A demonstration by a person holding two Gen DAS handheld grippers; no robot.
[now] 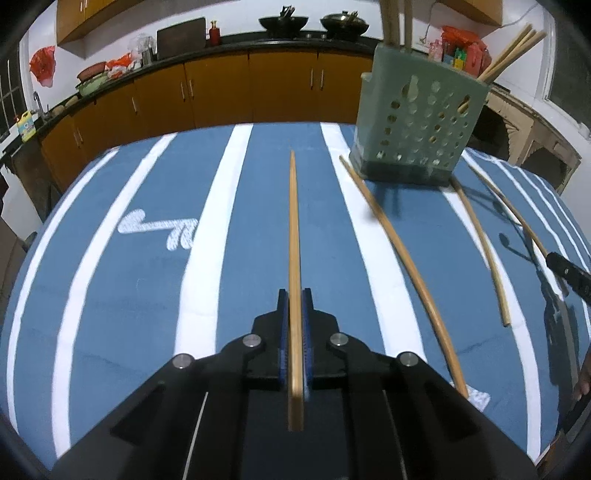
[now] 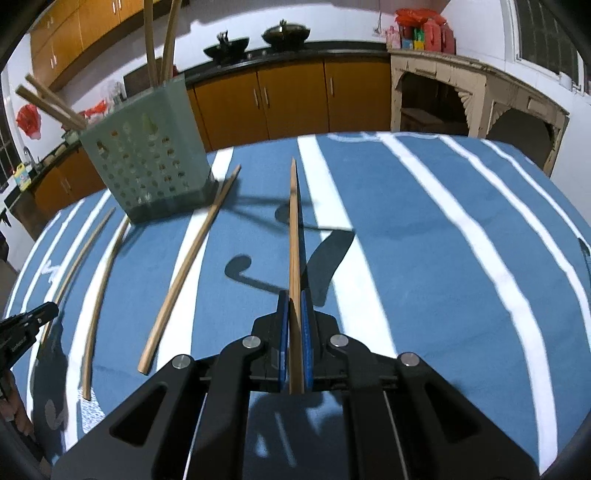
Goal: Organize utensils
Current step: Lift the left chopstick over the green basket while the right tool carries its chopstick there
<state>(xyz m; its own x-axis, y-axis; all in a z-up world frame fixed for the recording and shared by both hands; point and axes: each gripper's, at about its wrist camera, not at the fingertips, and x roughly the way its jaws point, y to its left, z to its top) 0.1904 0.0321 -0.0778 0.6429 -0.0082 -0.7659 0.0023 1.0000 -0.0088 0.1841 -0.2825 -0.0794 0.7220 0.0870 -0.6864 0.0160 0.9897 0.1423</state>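
Left tongs point(image 1: 294, 295) & right tongs point(image 2: 294, 297) each clamped on chopstick point(image 1: 294, 221), green holder point(image 1: 417, 125) w/ chopsticks upright inside

Blue tablecloth point(image 1: 110, 295) with white stripes fills the lower frame in both views. Behind it, orange-brown cabinets point(image 1: 221, 88) under a dark countertop point(image 1: 236, 38), two black woks point(image 1: 283, 22) at top centre, red plastic bag point(image 1: 42, 62) upper left, yellow bottle point(image 1: 26, 127) at left edge. Right wrist view: worn cream wooden stand point(image 2: 476, 92) upper right, red packages point(image 2: 424, 29) on top.
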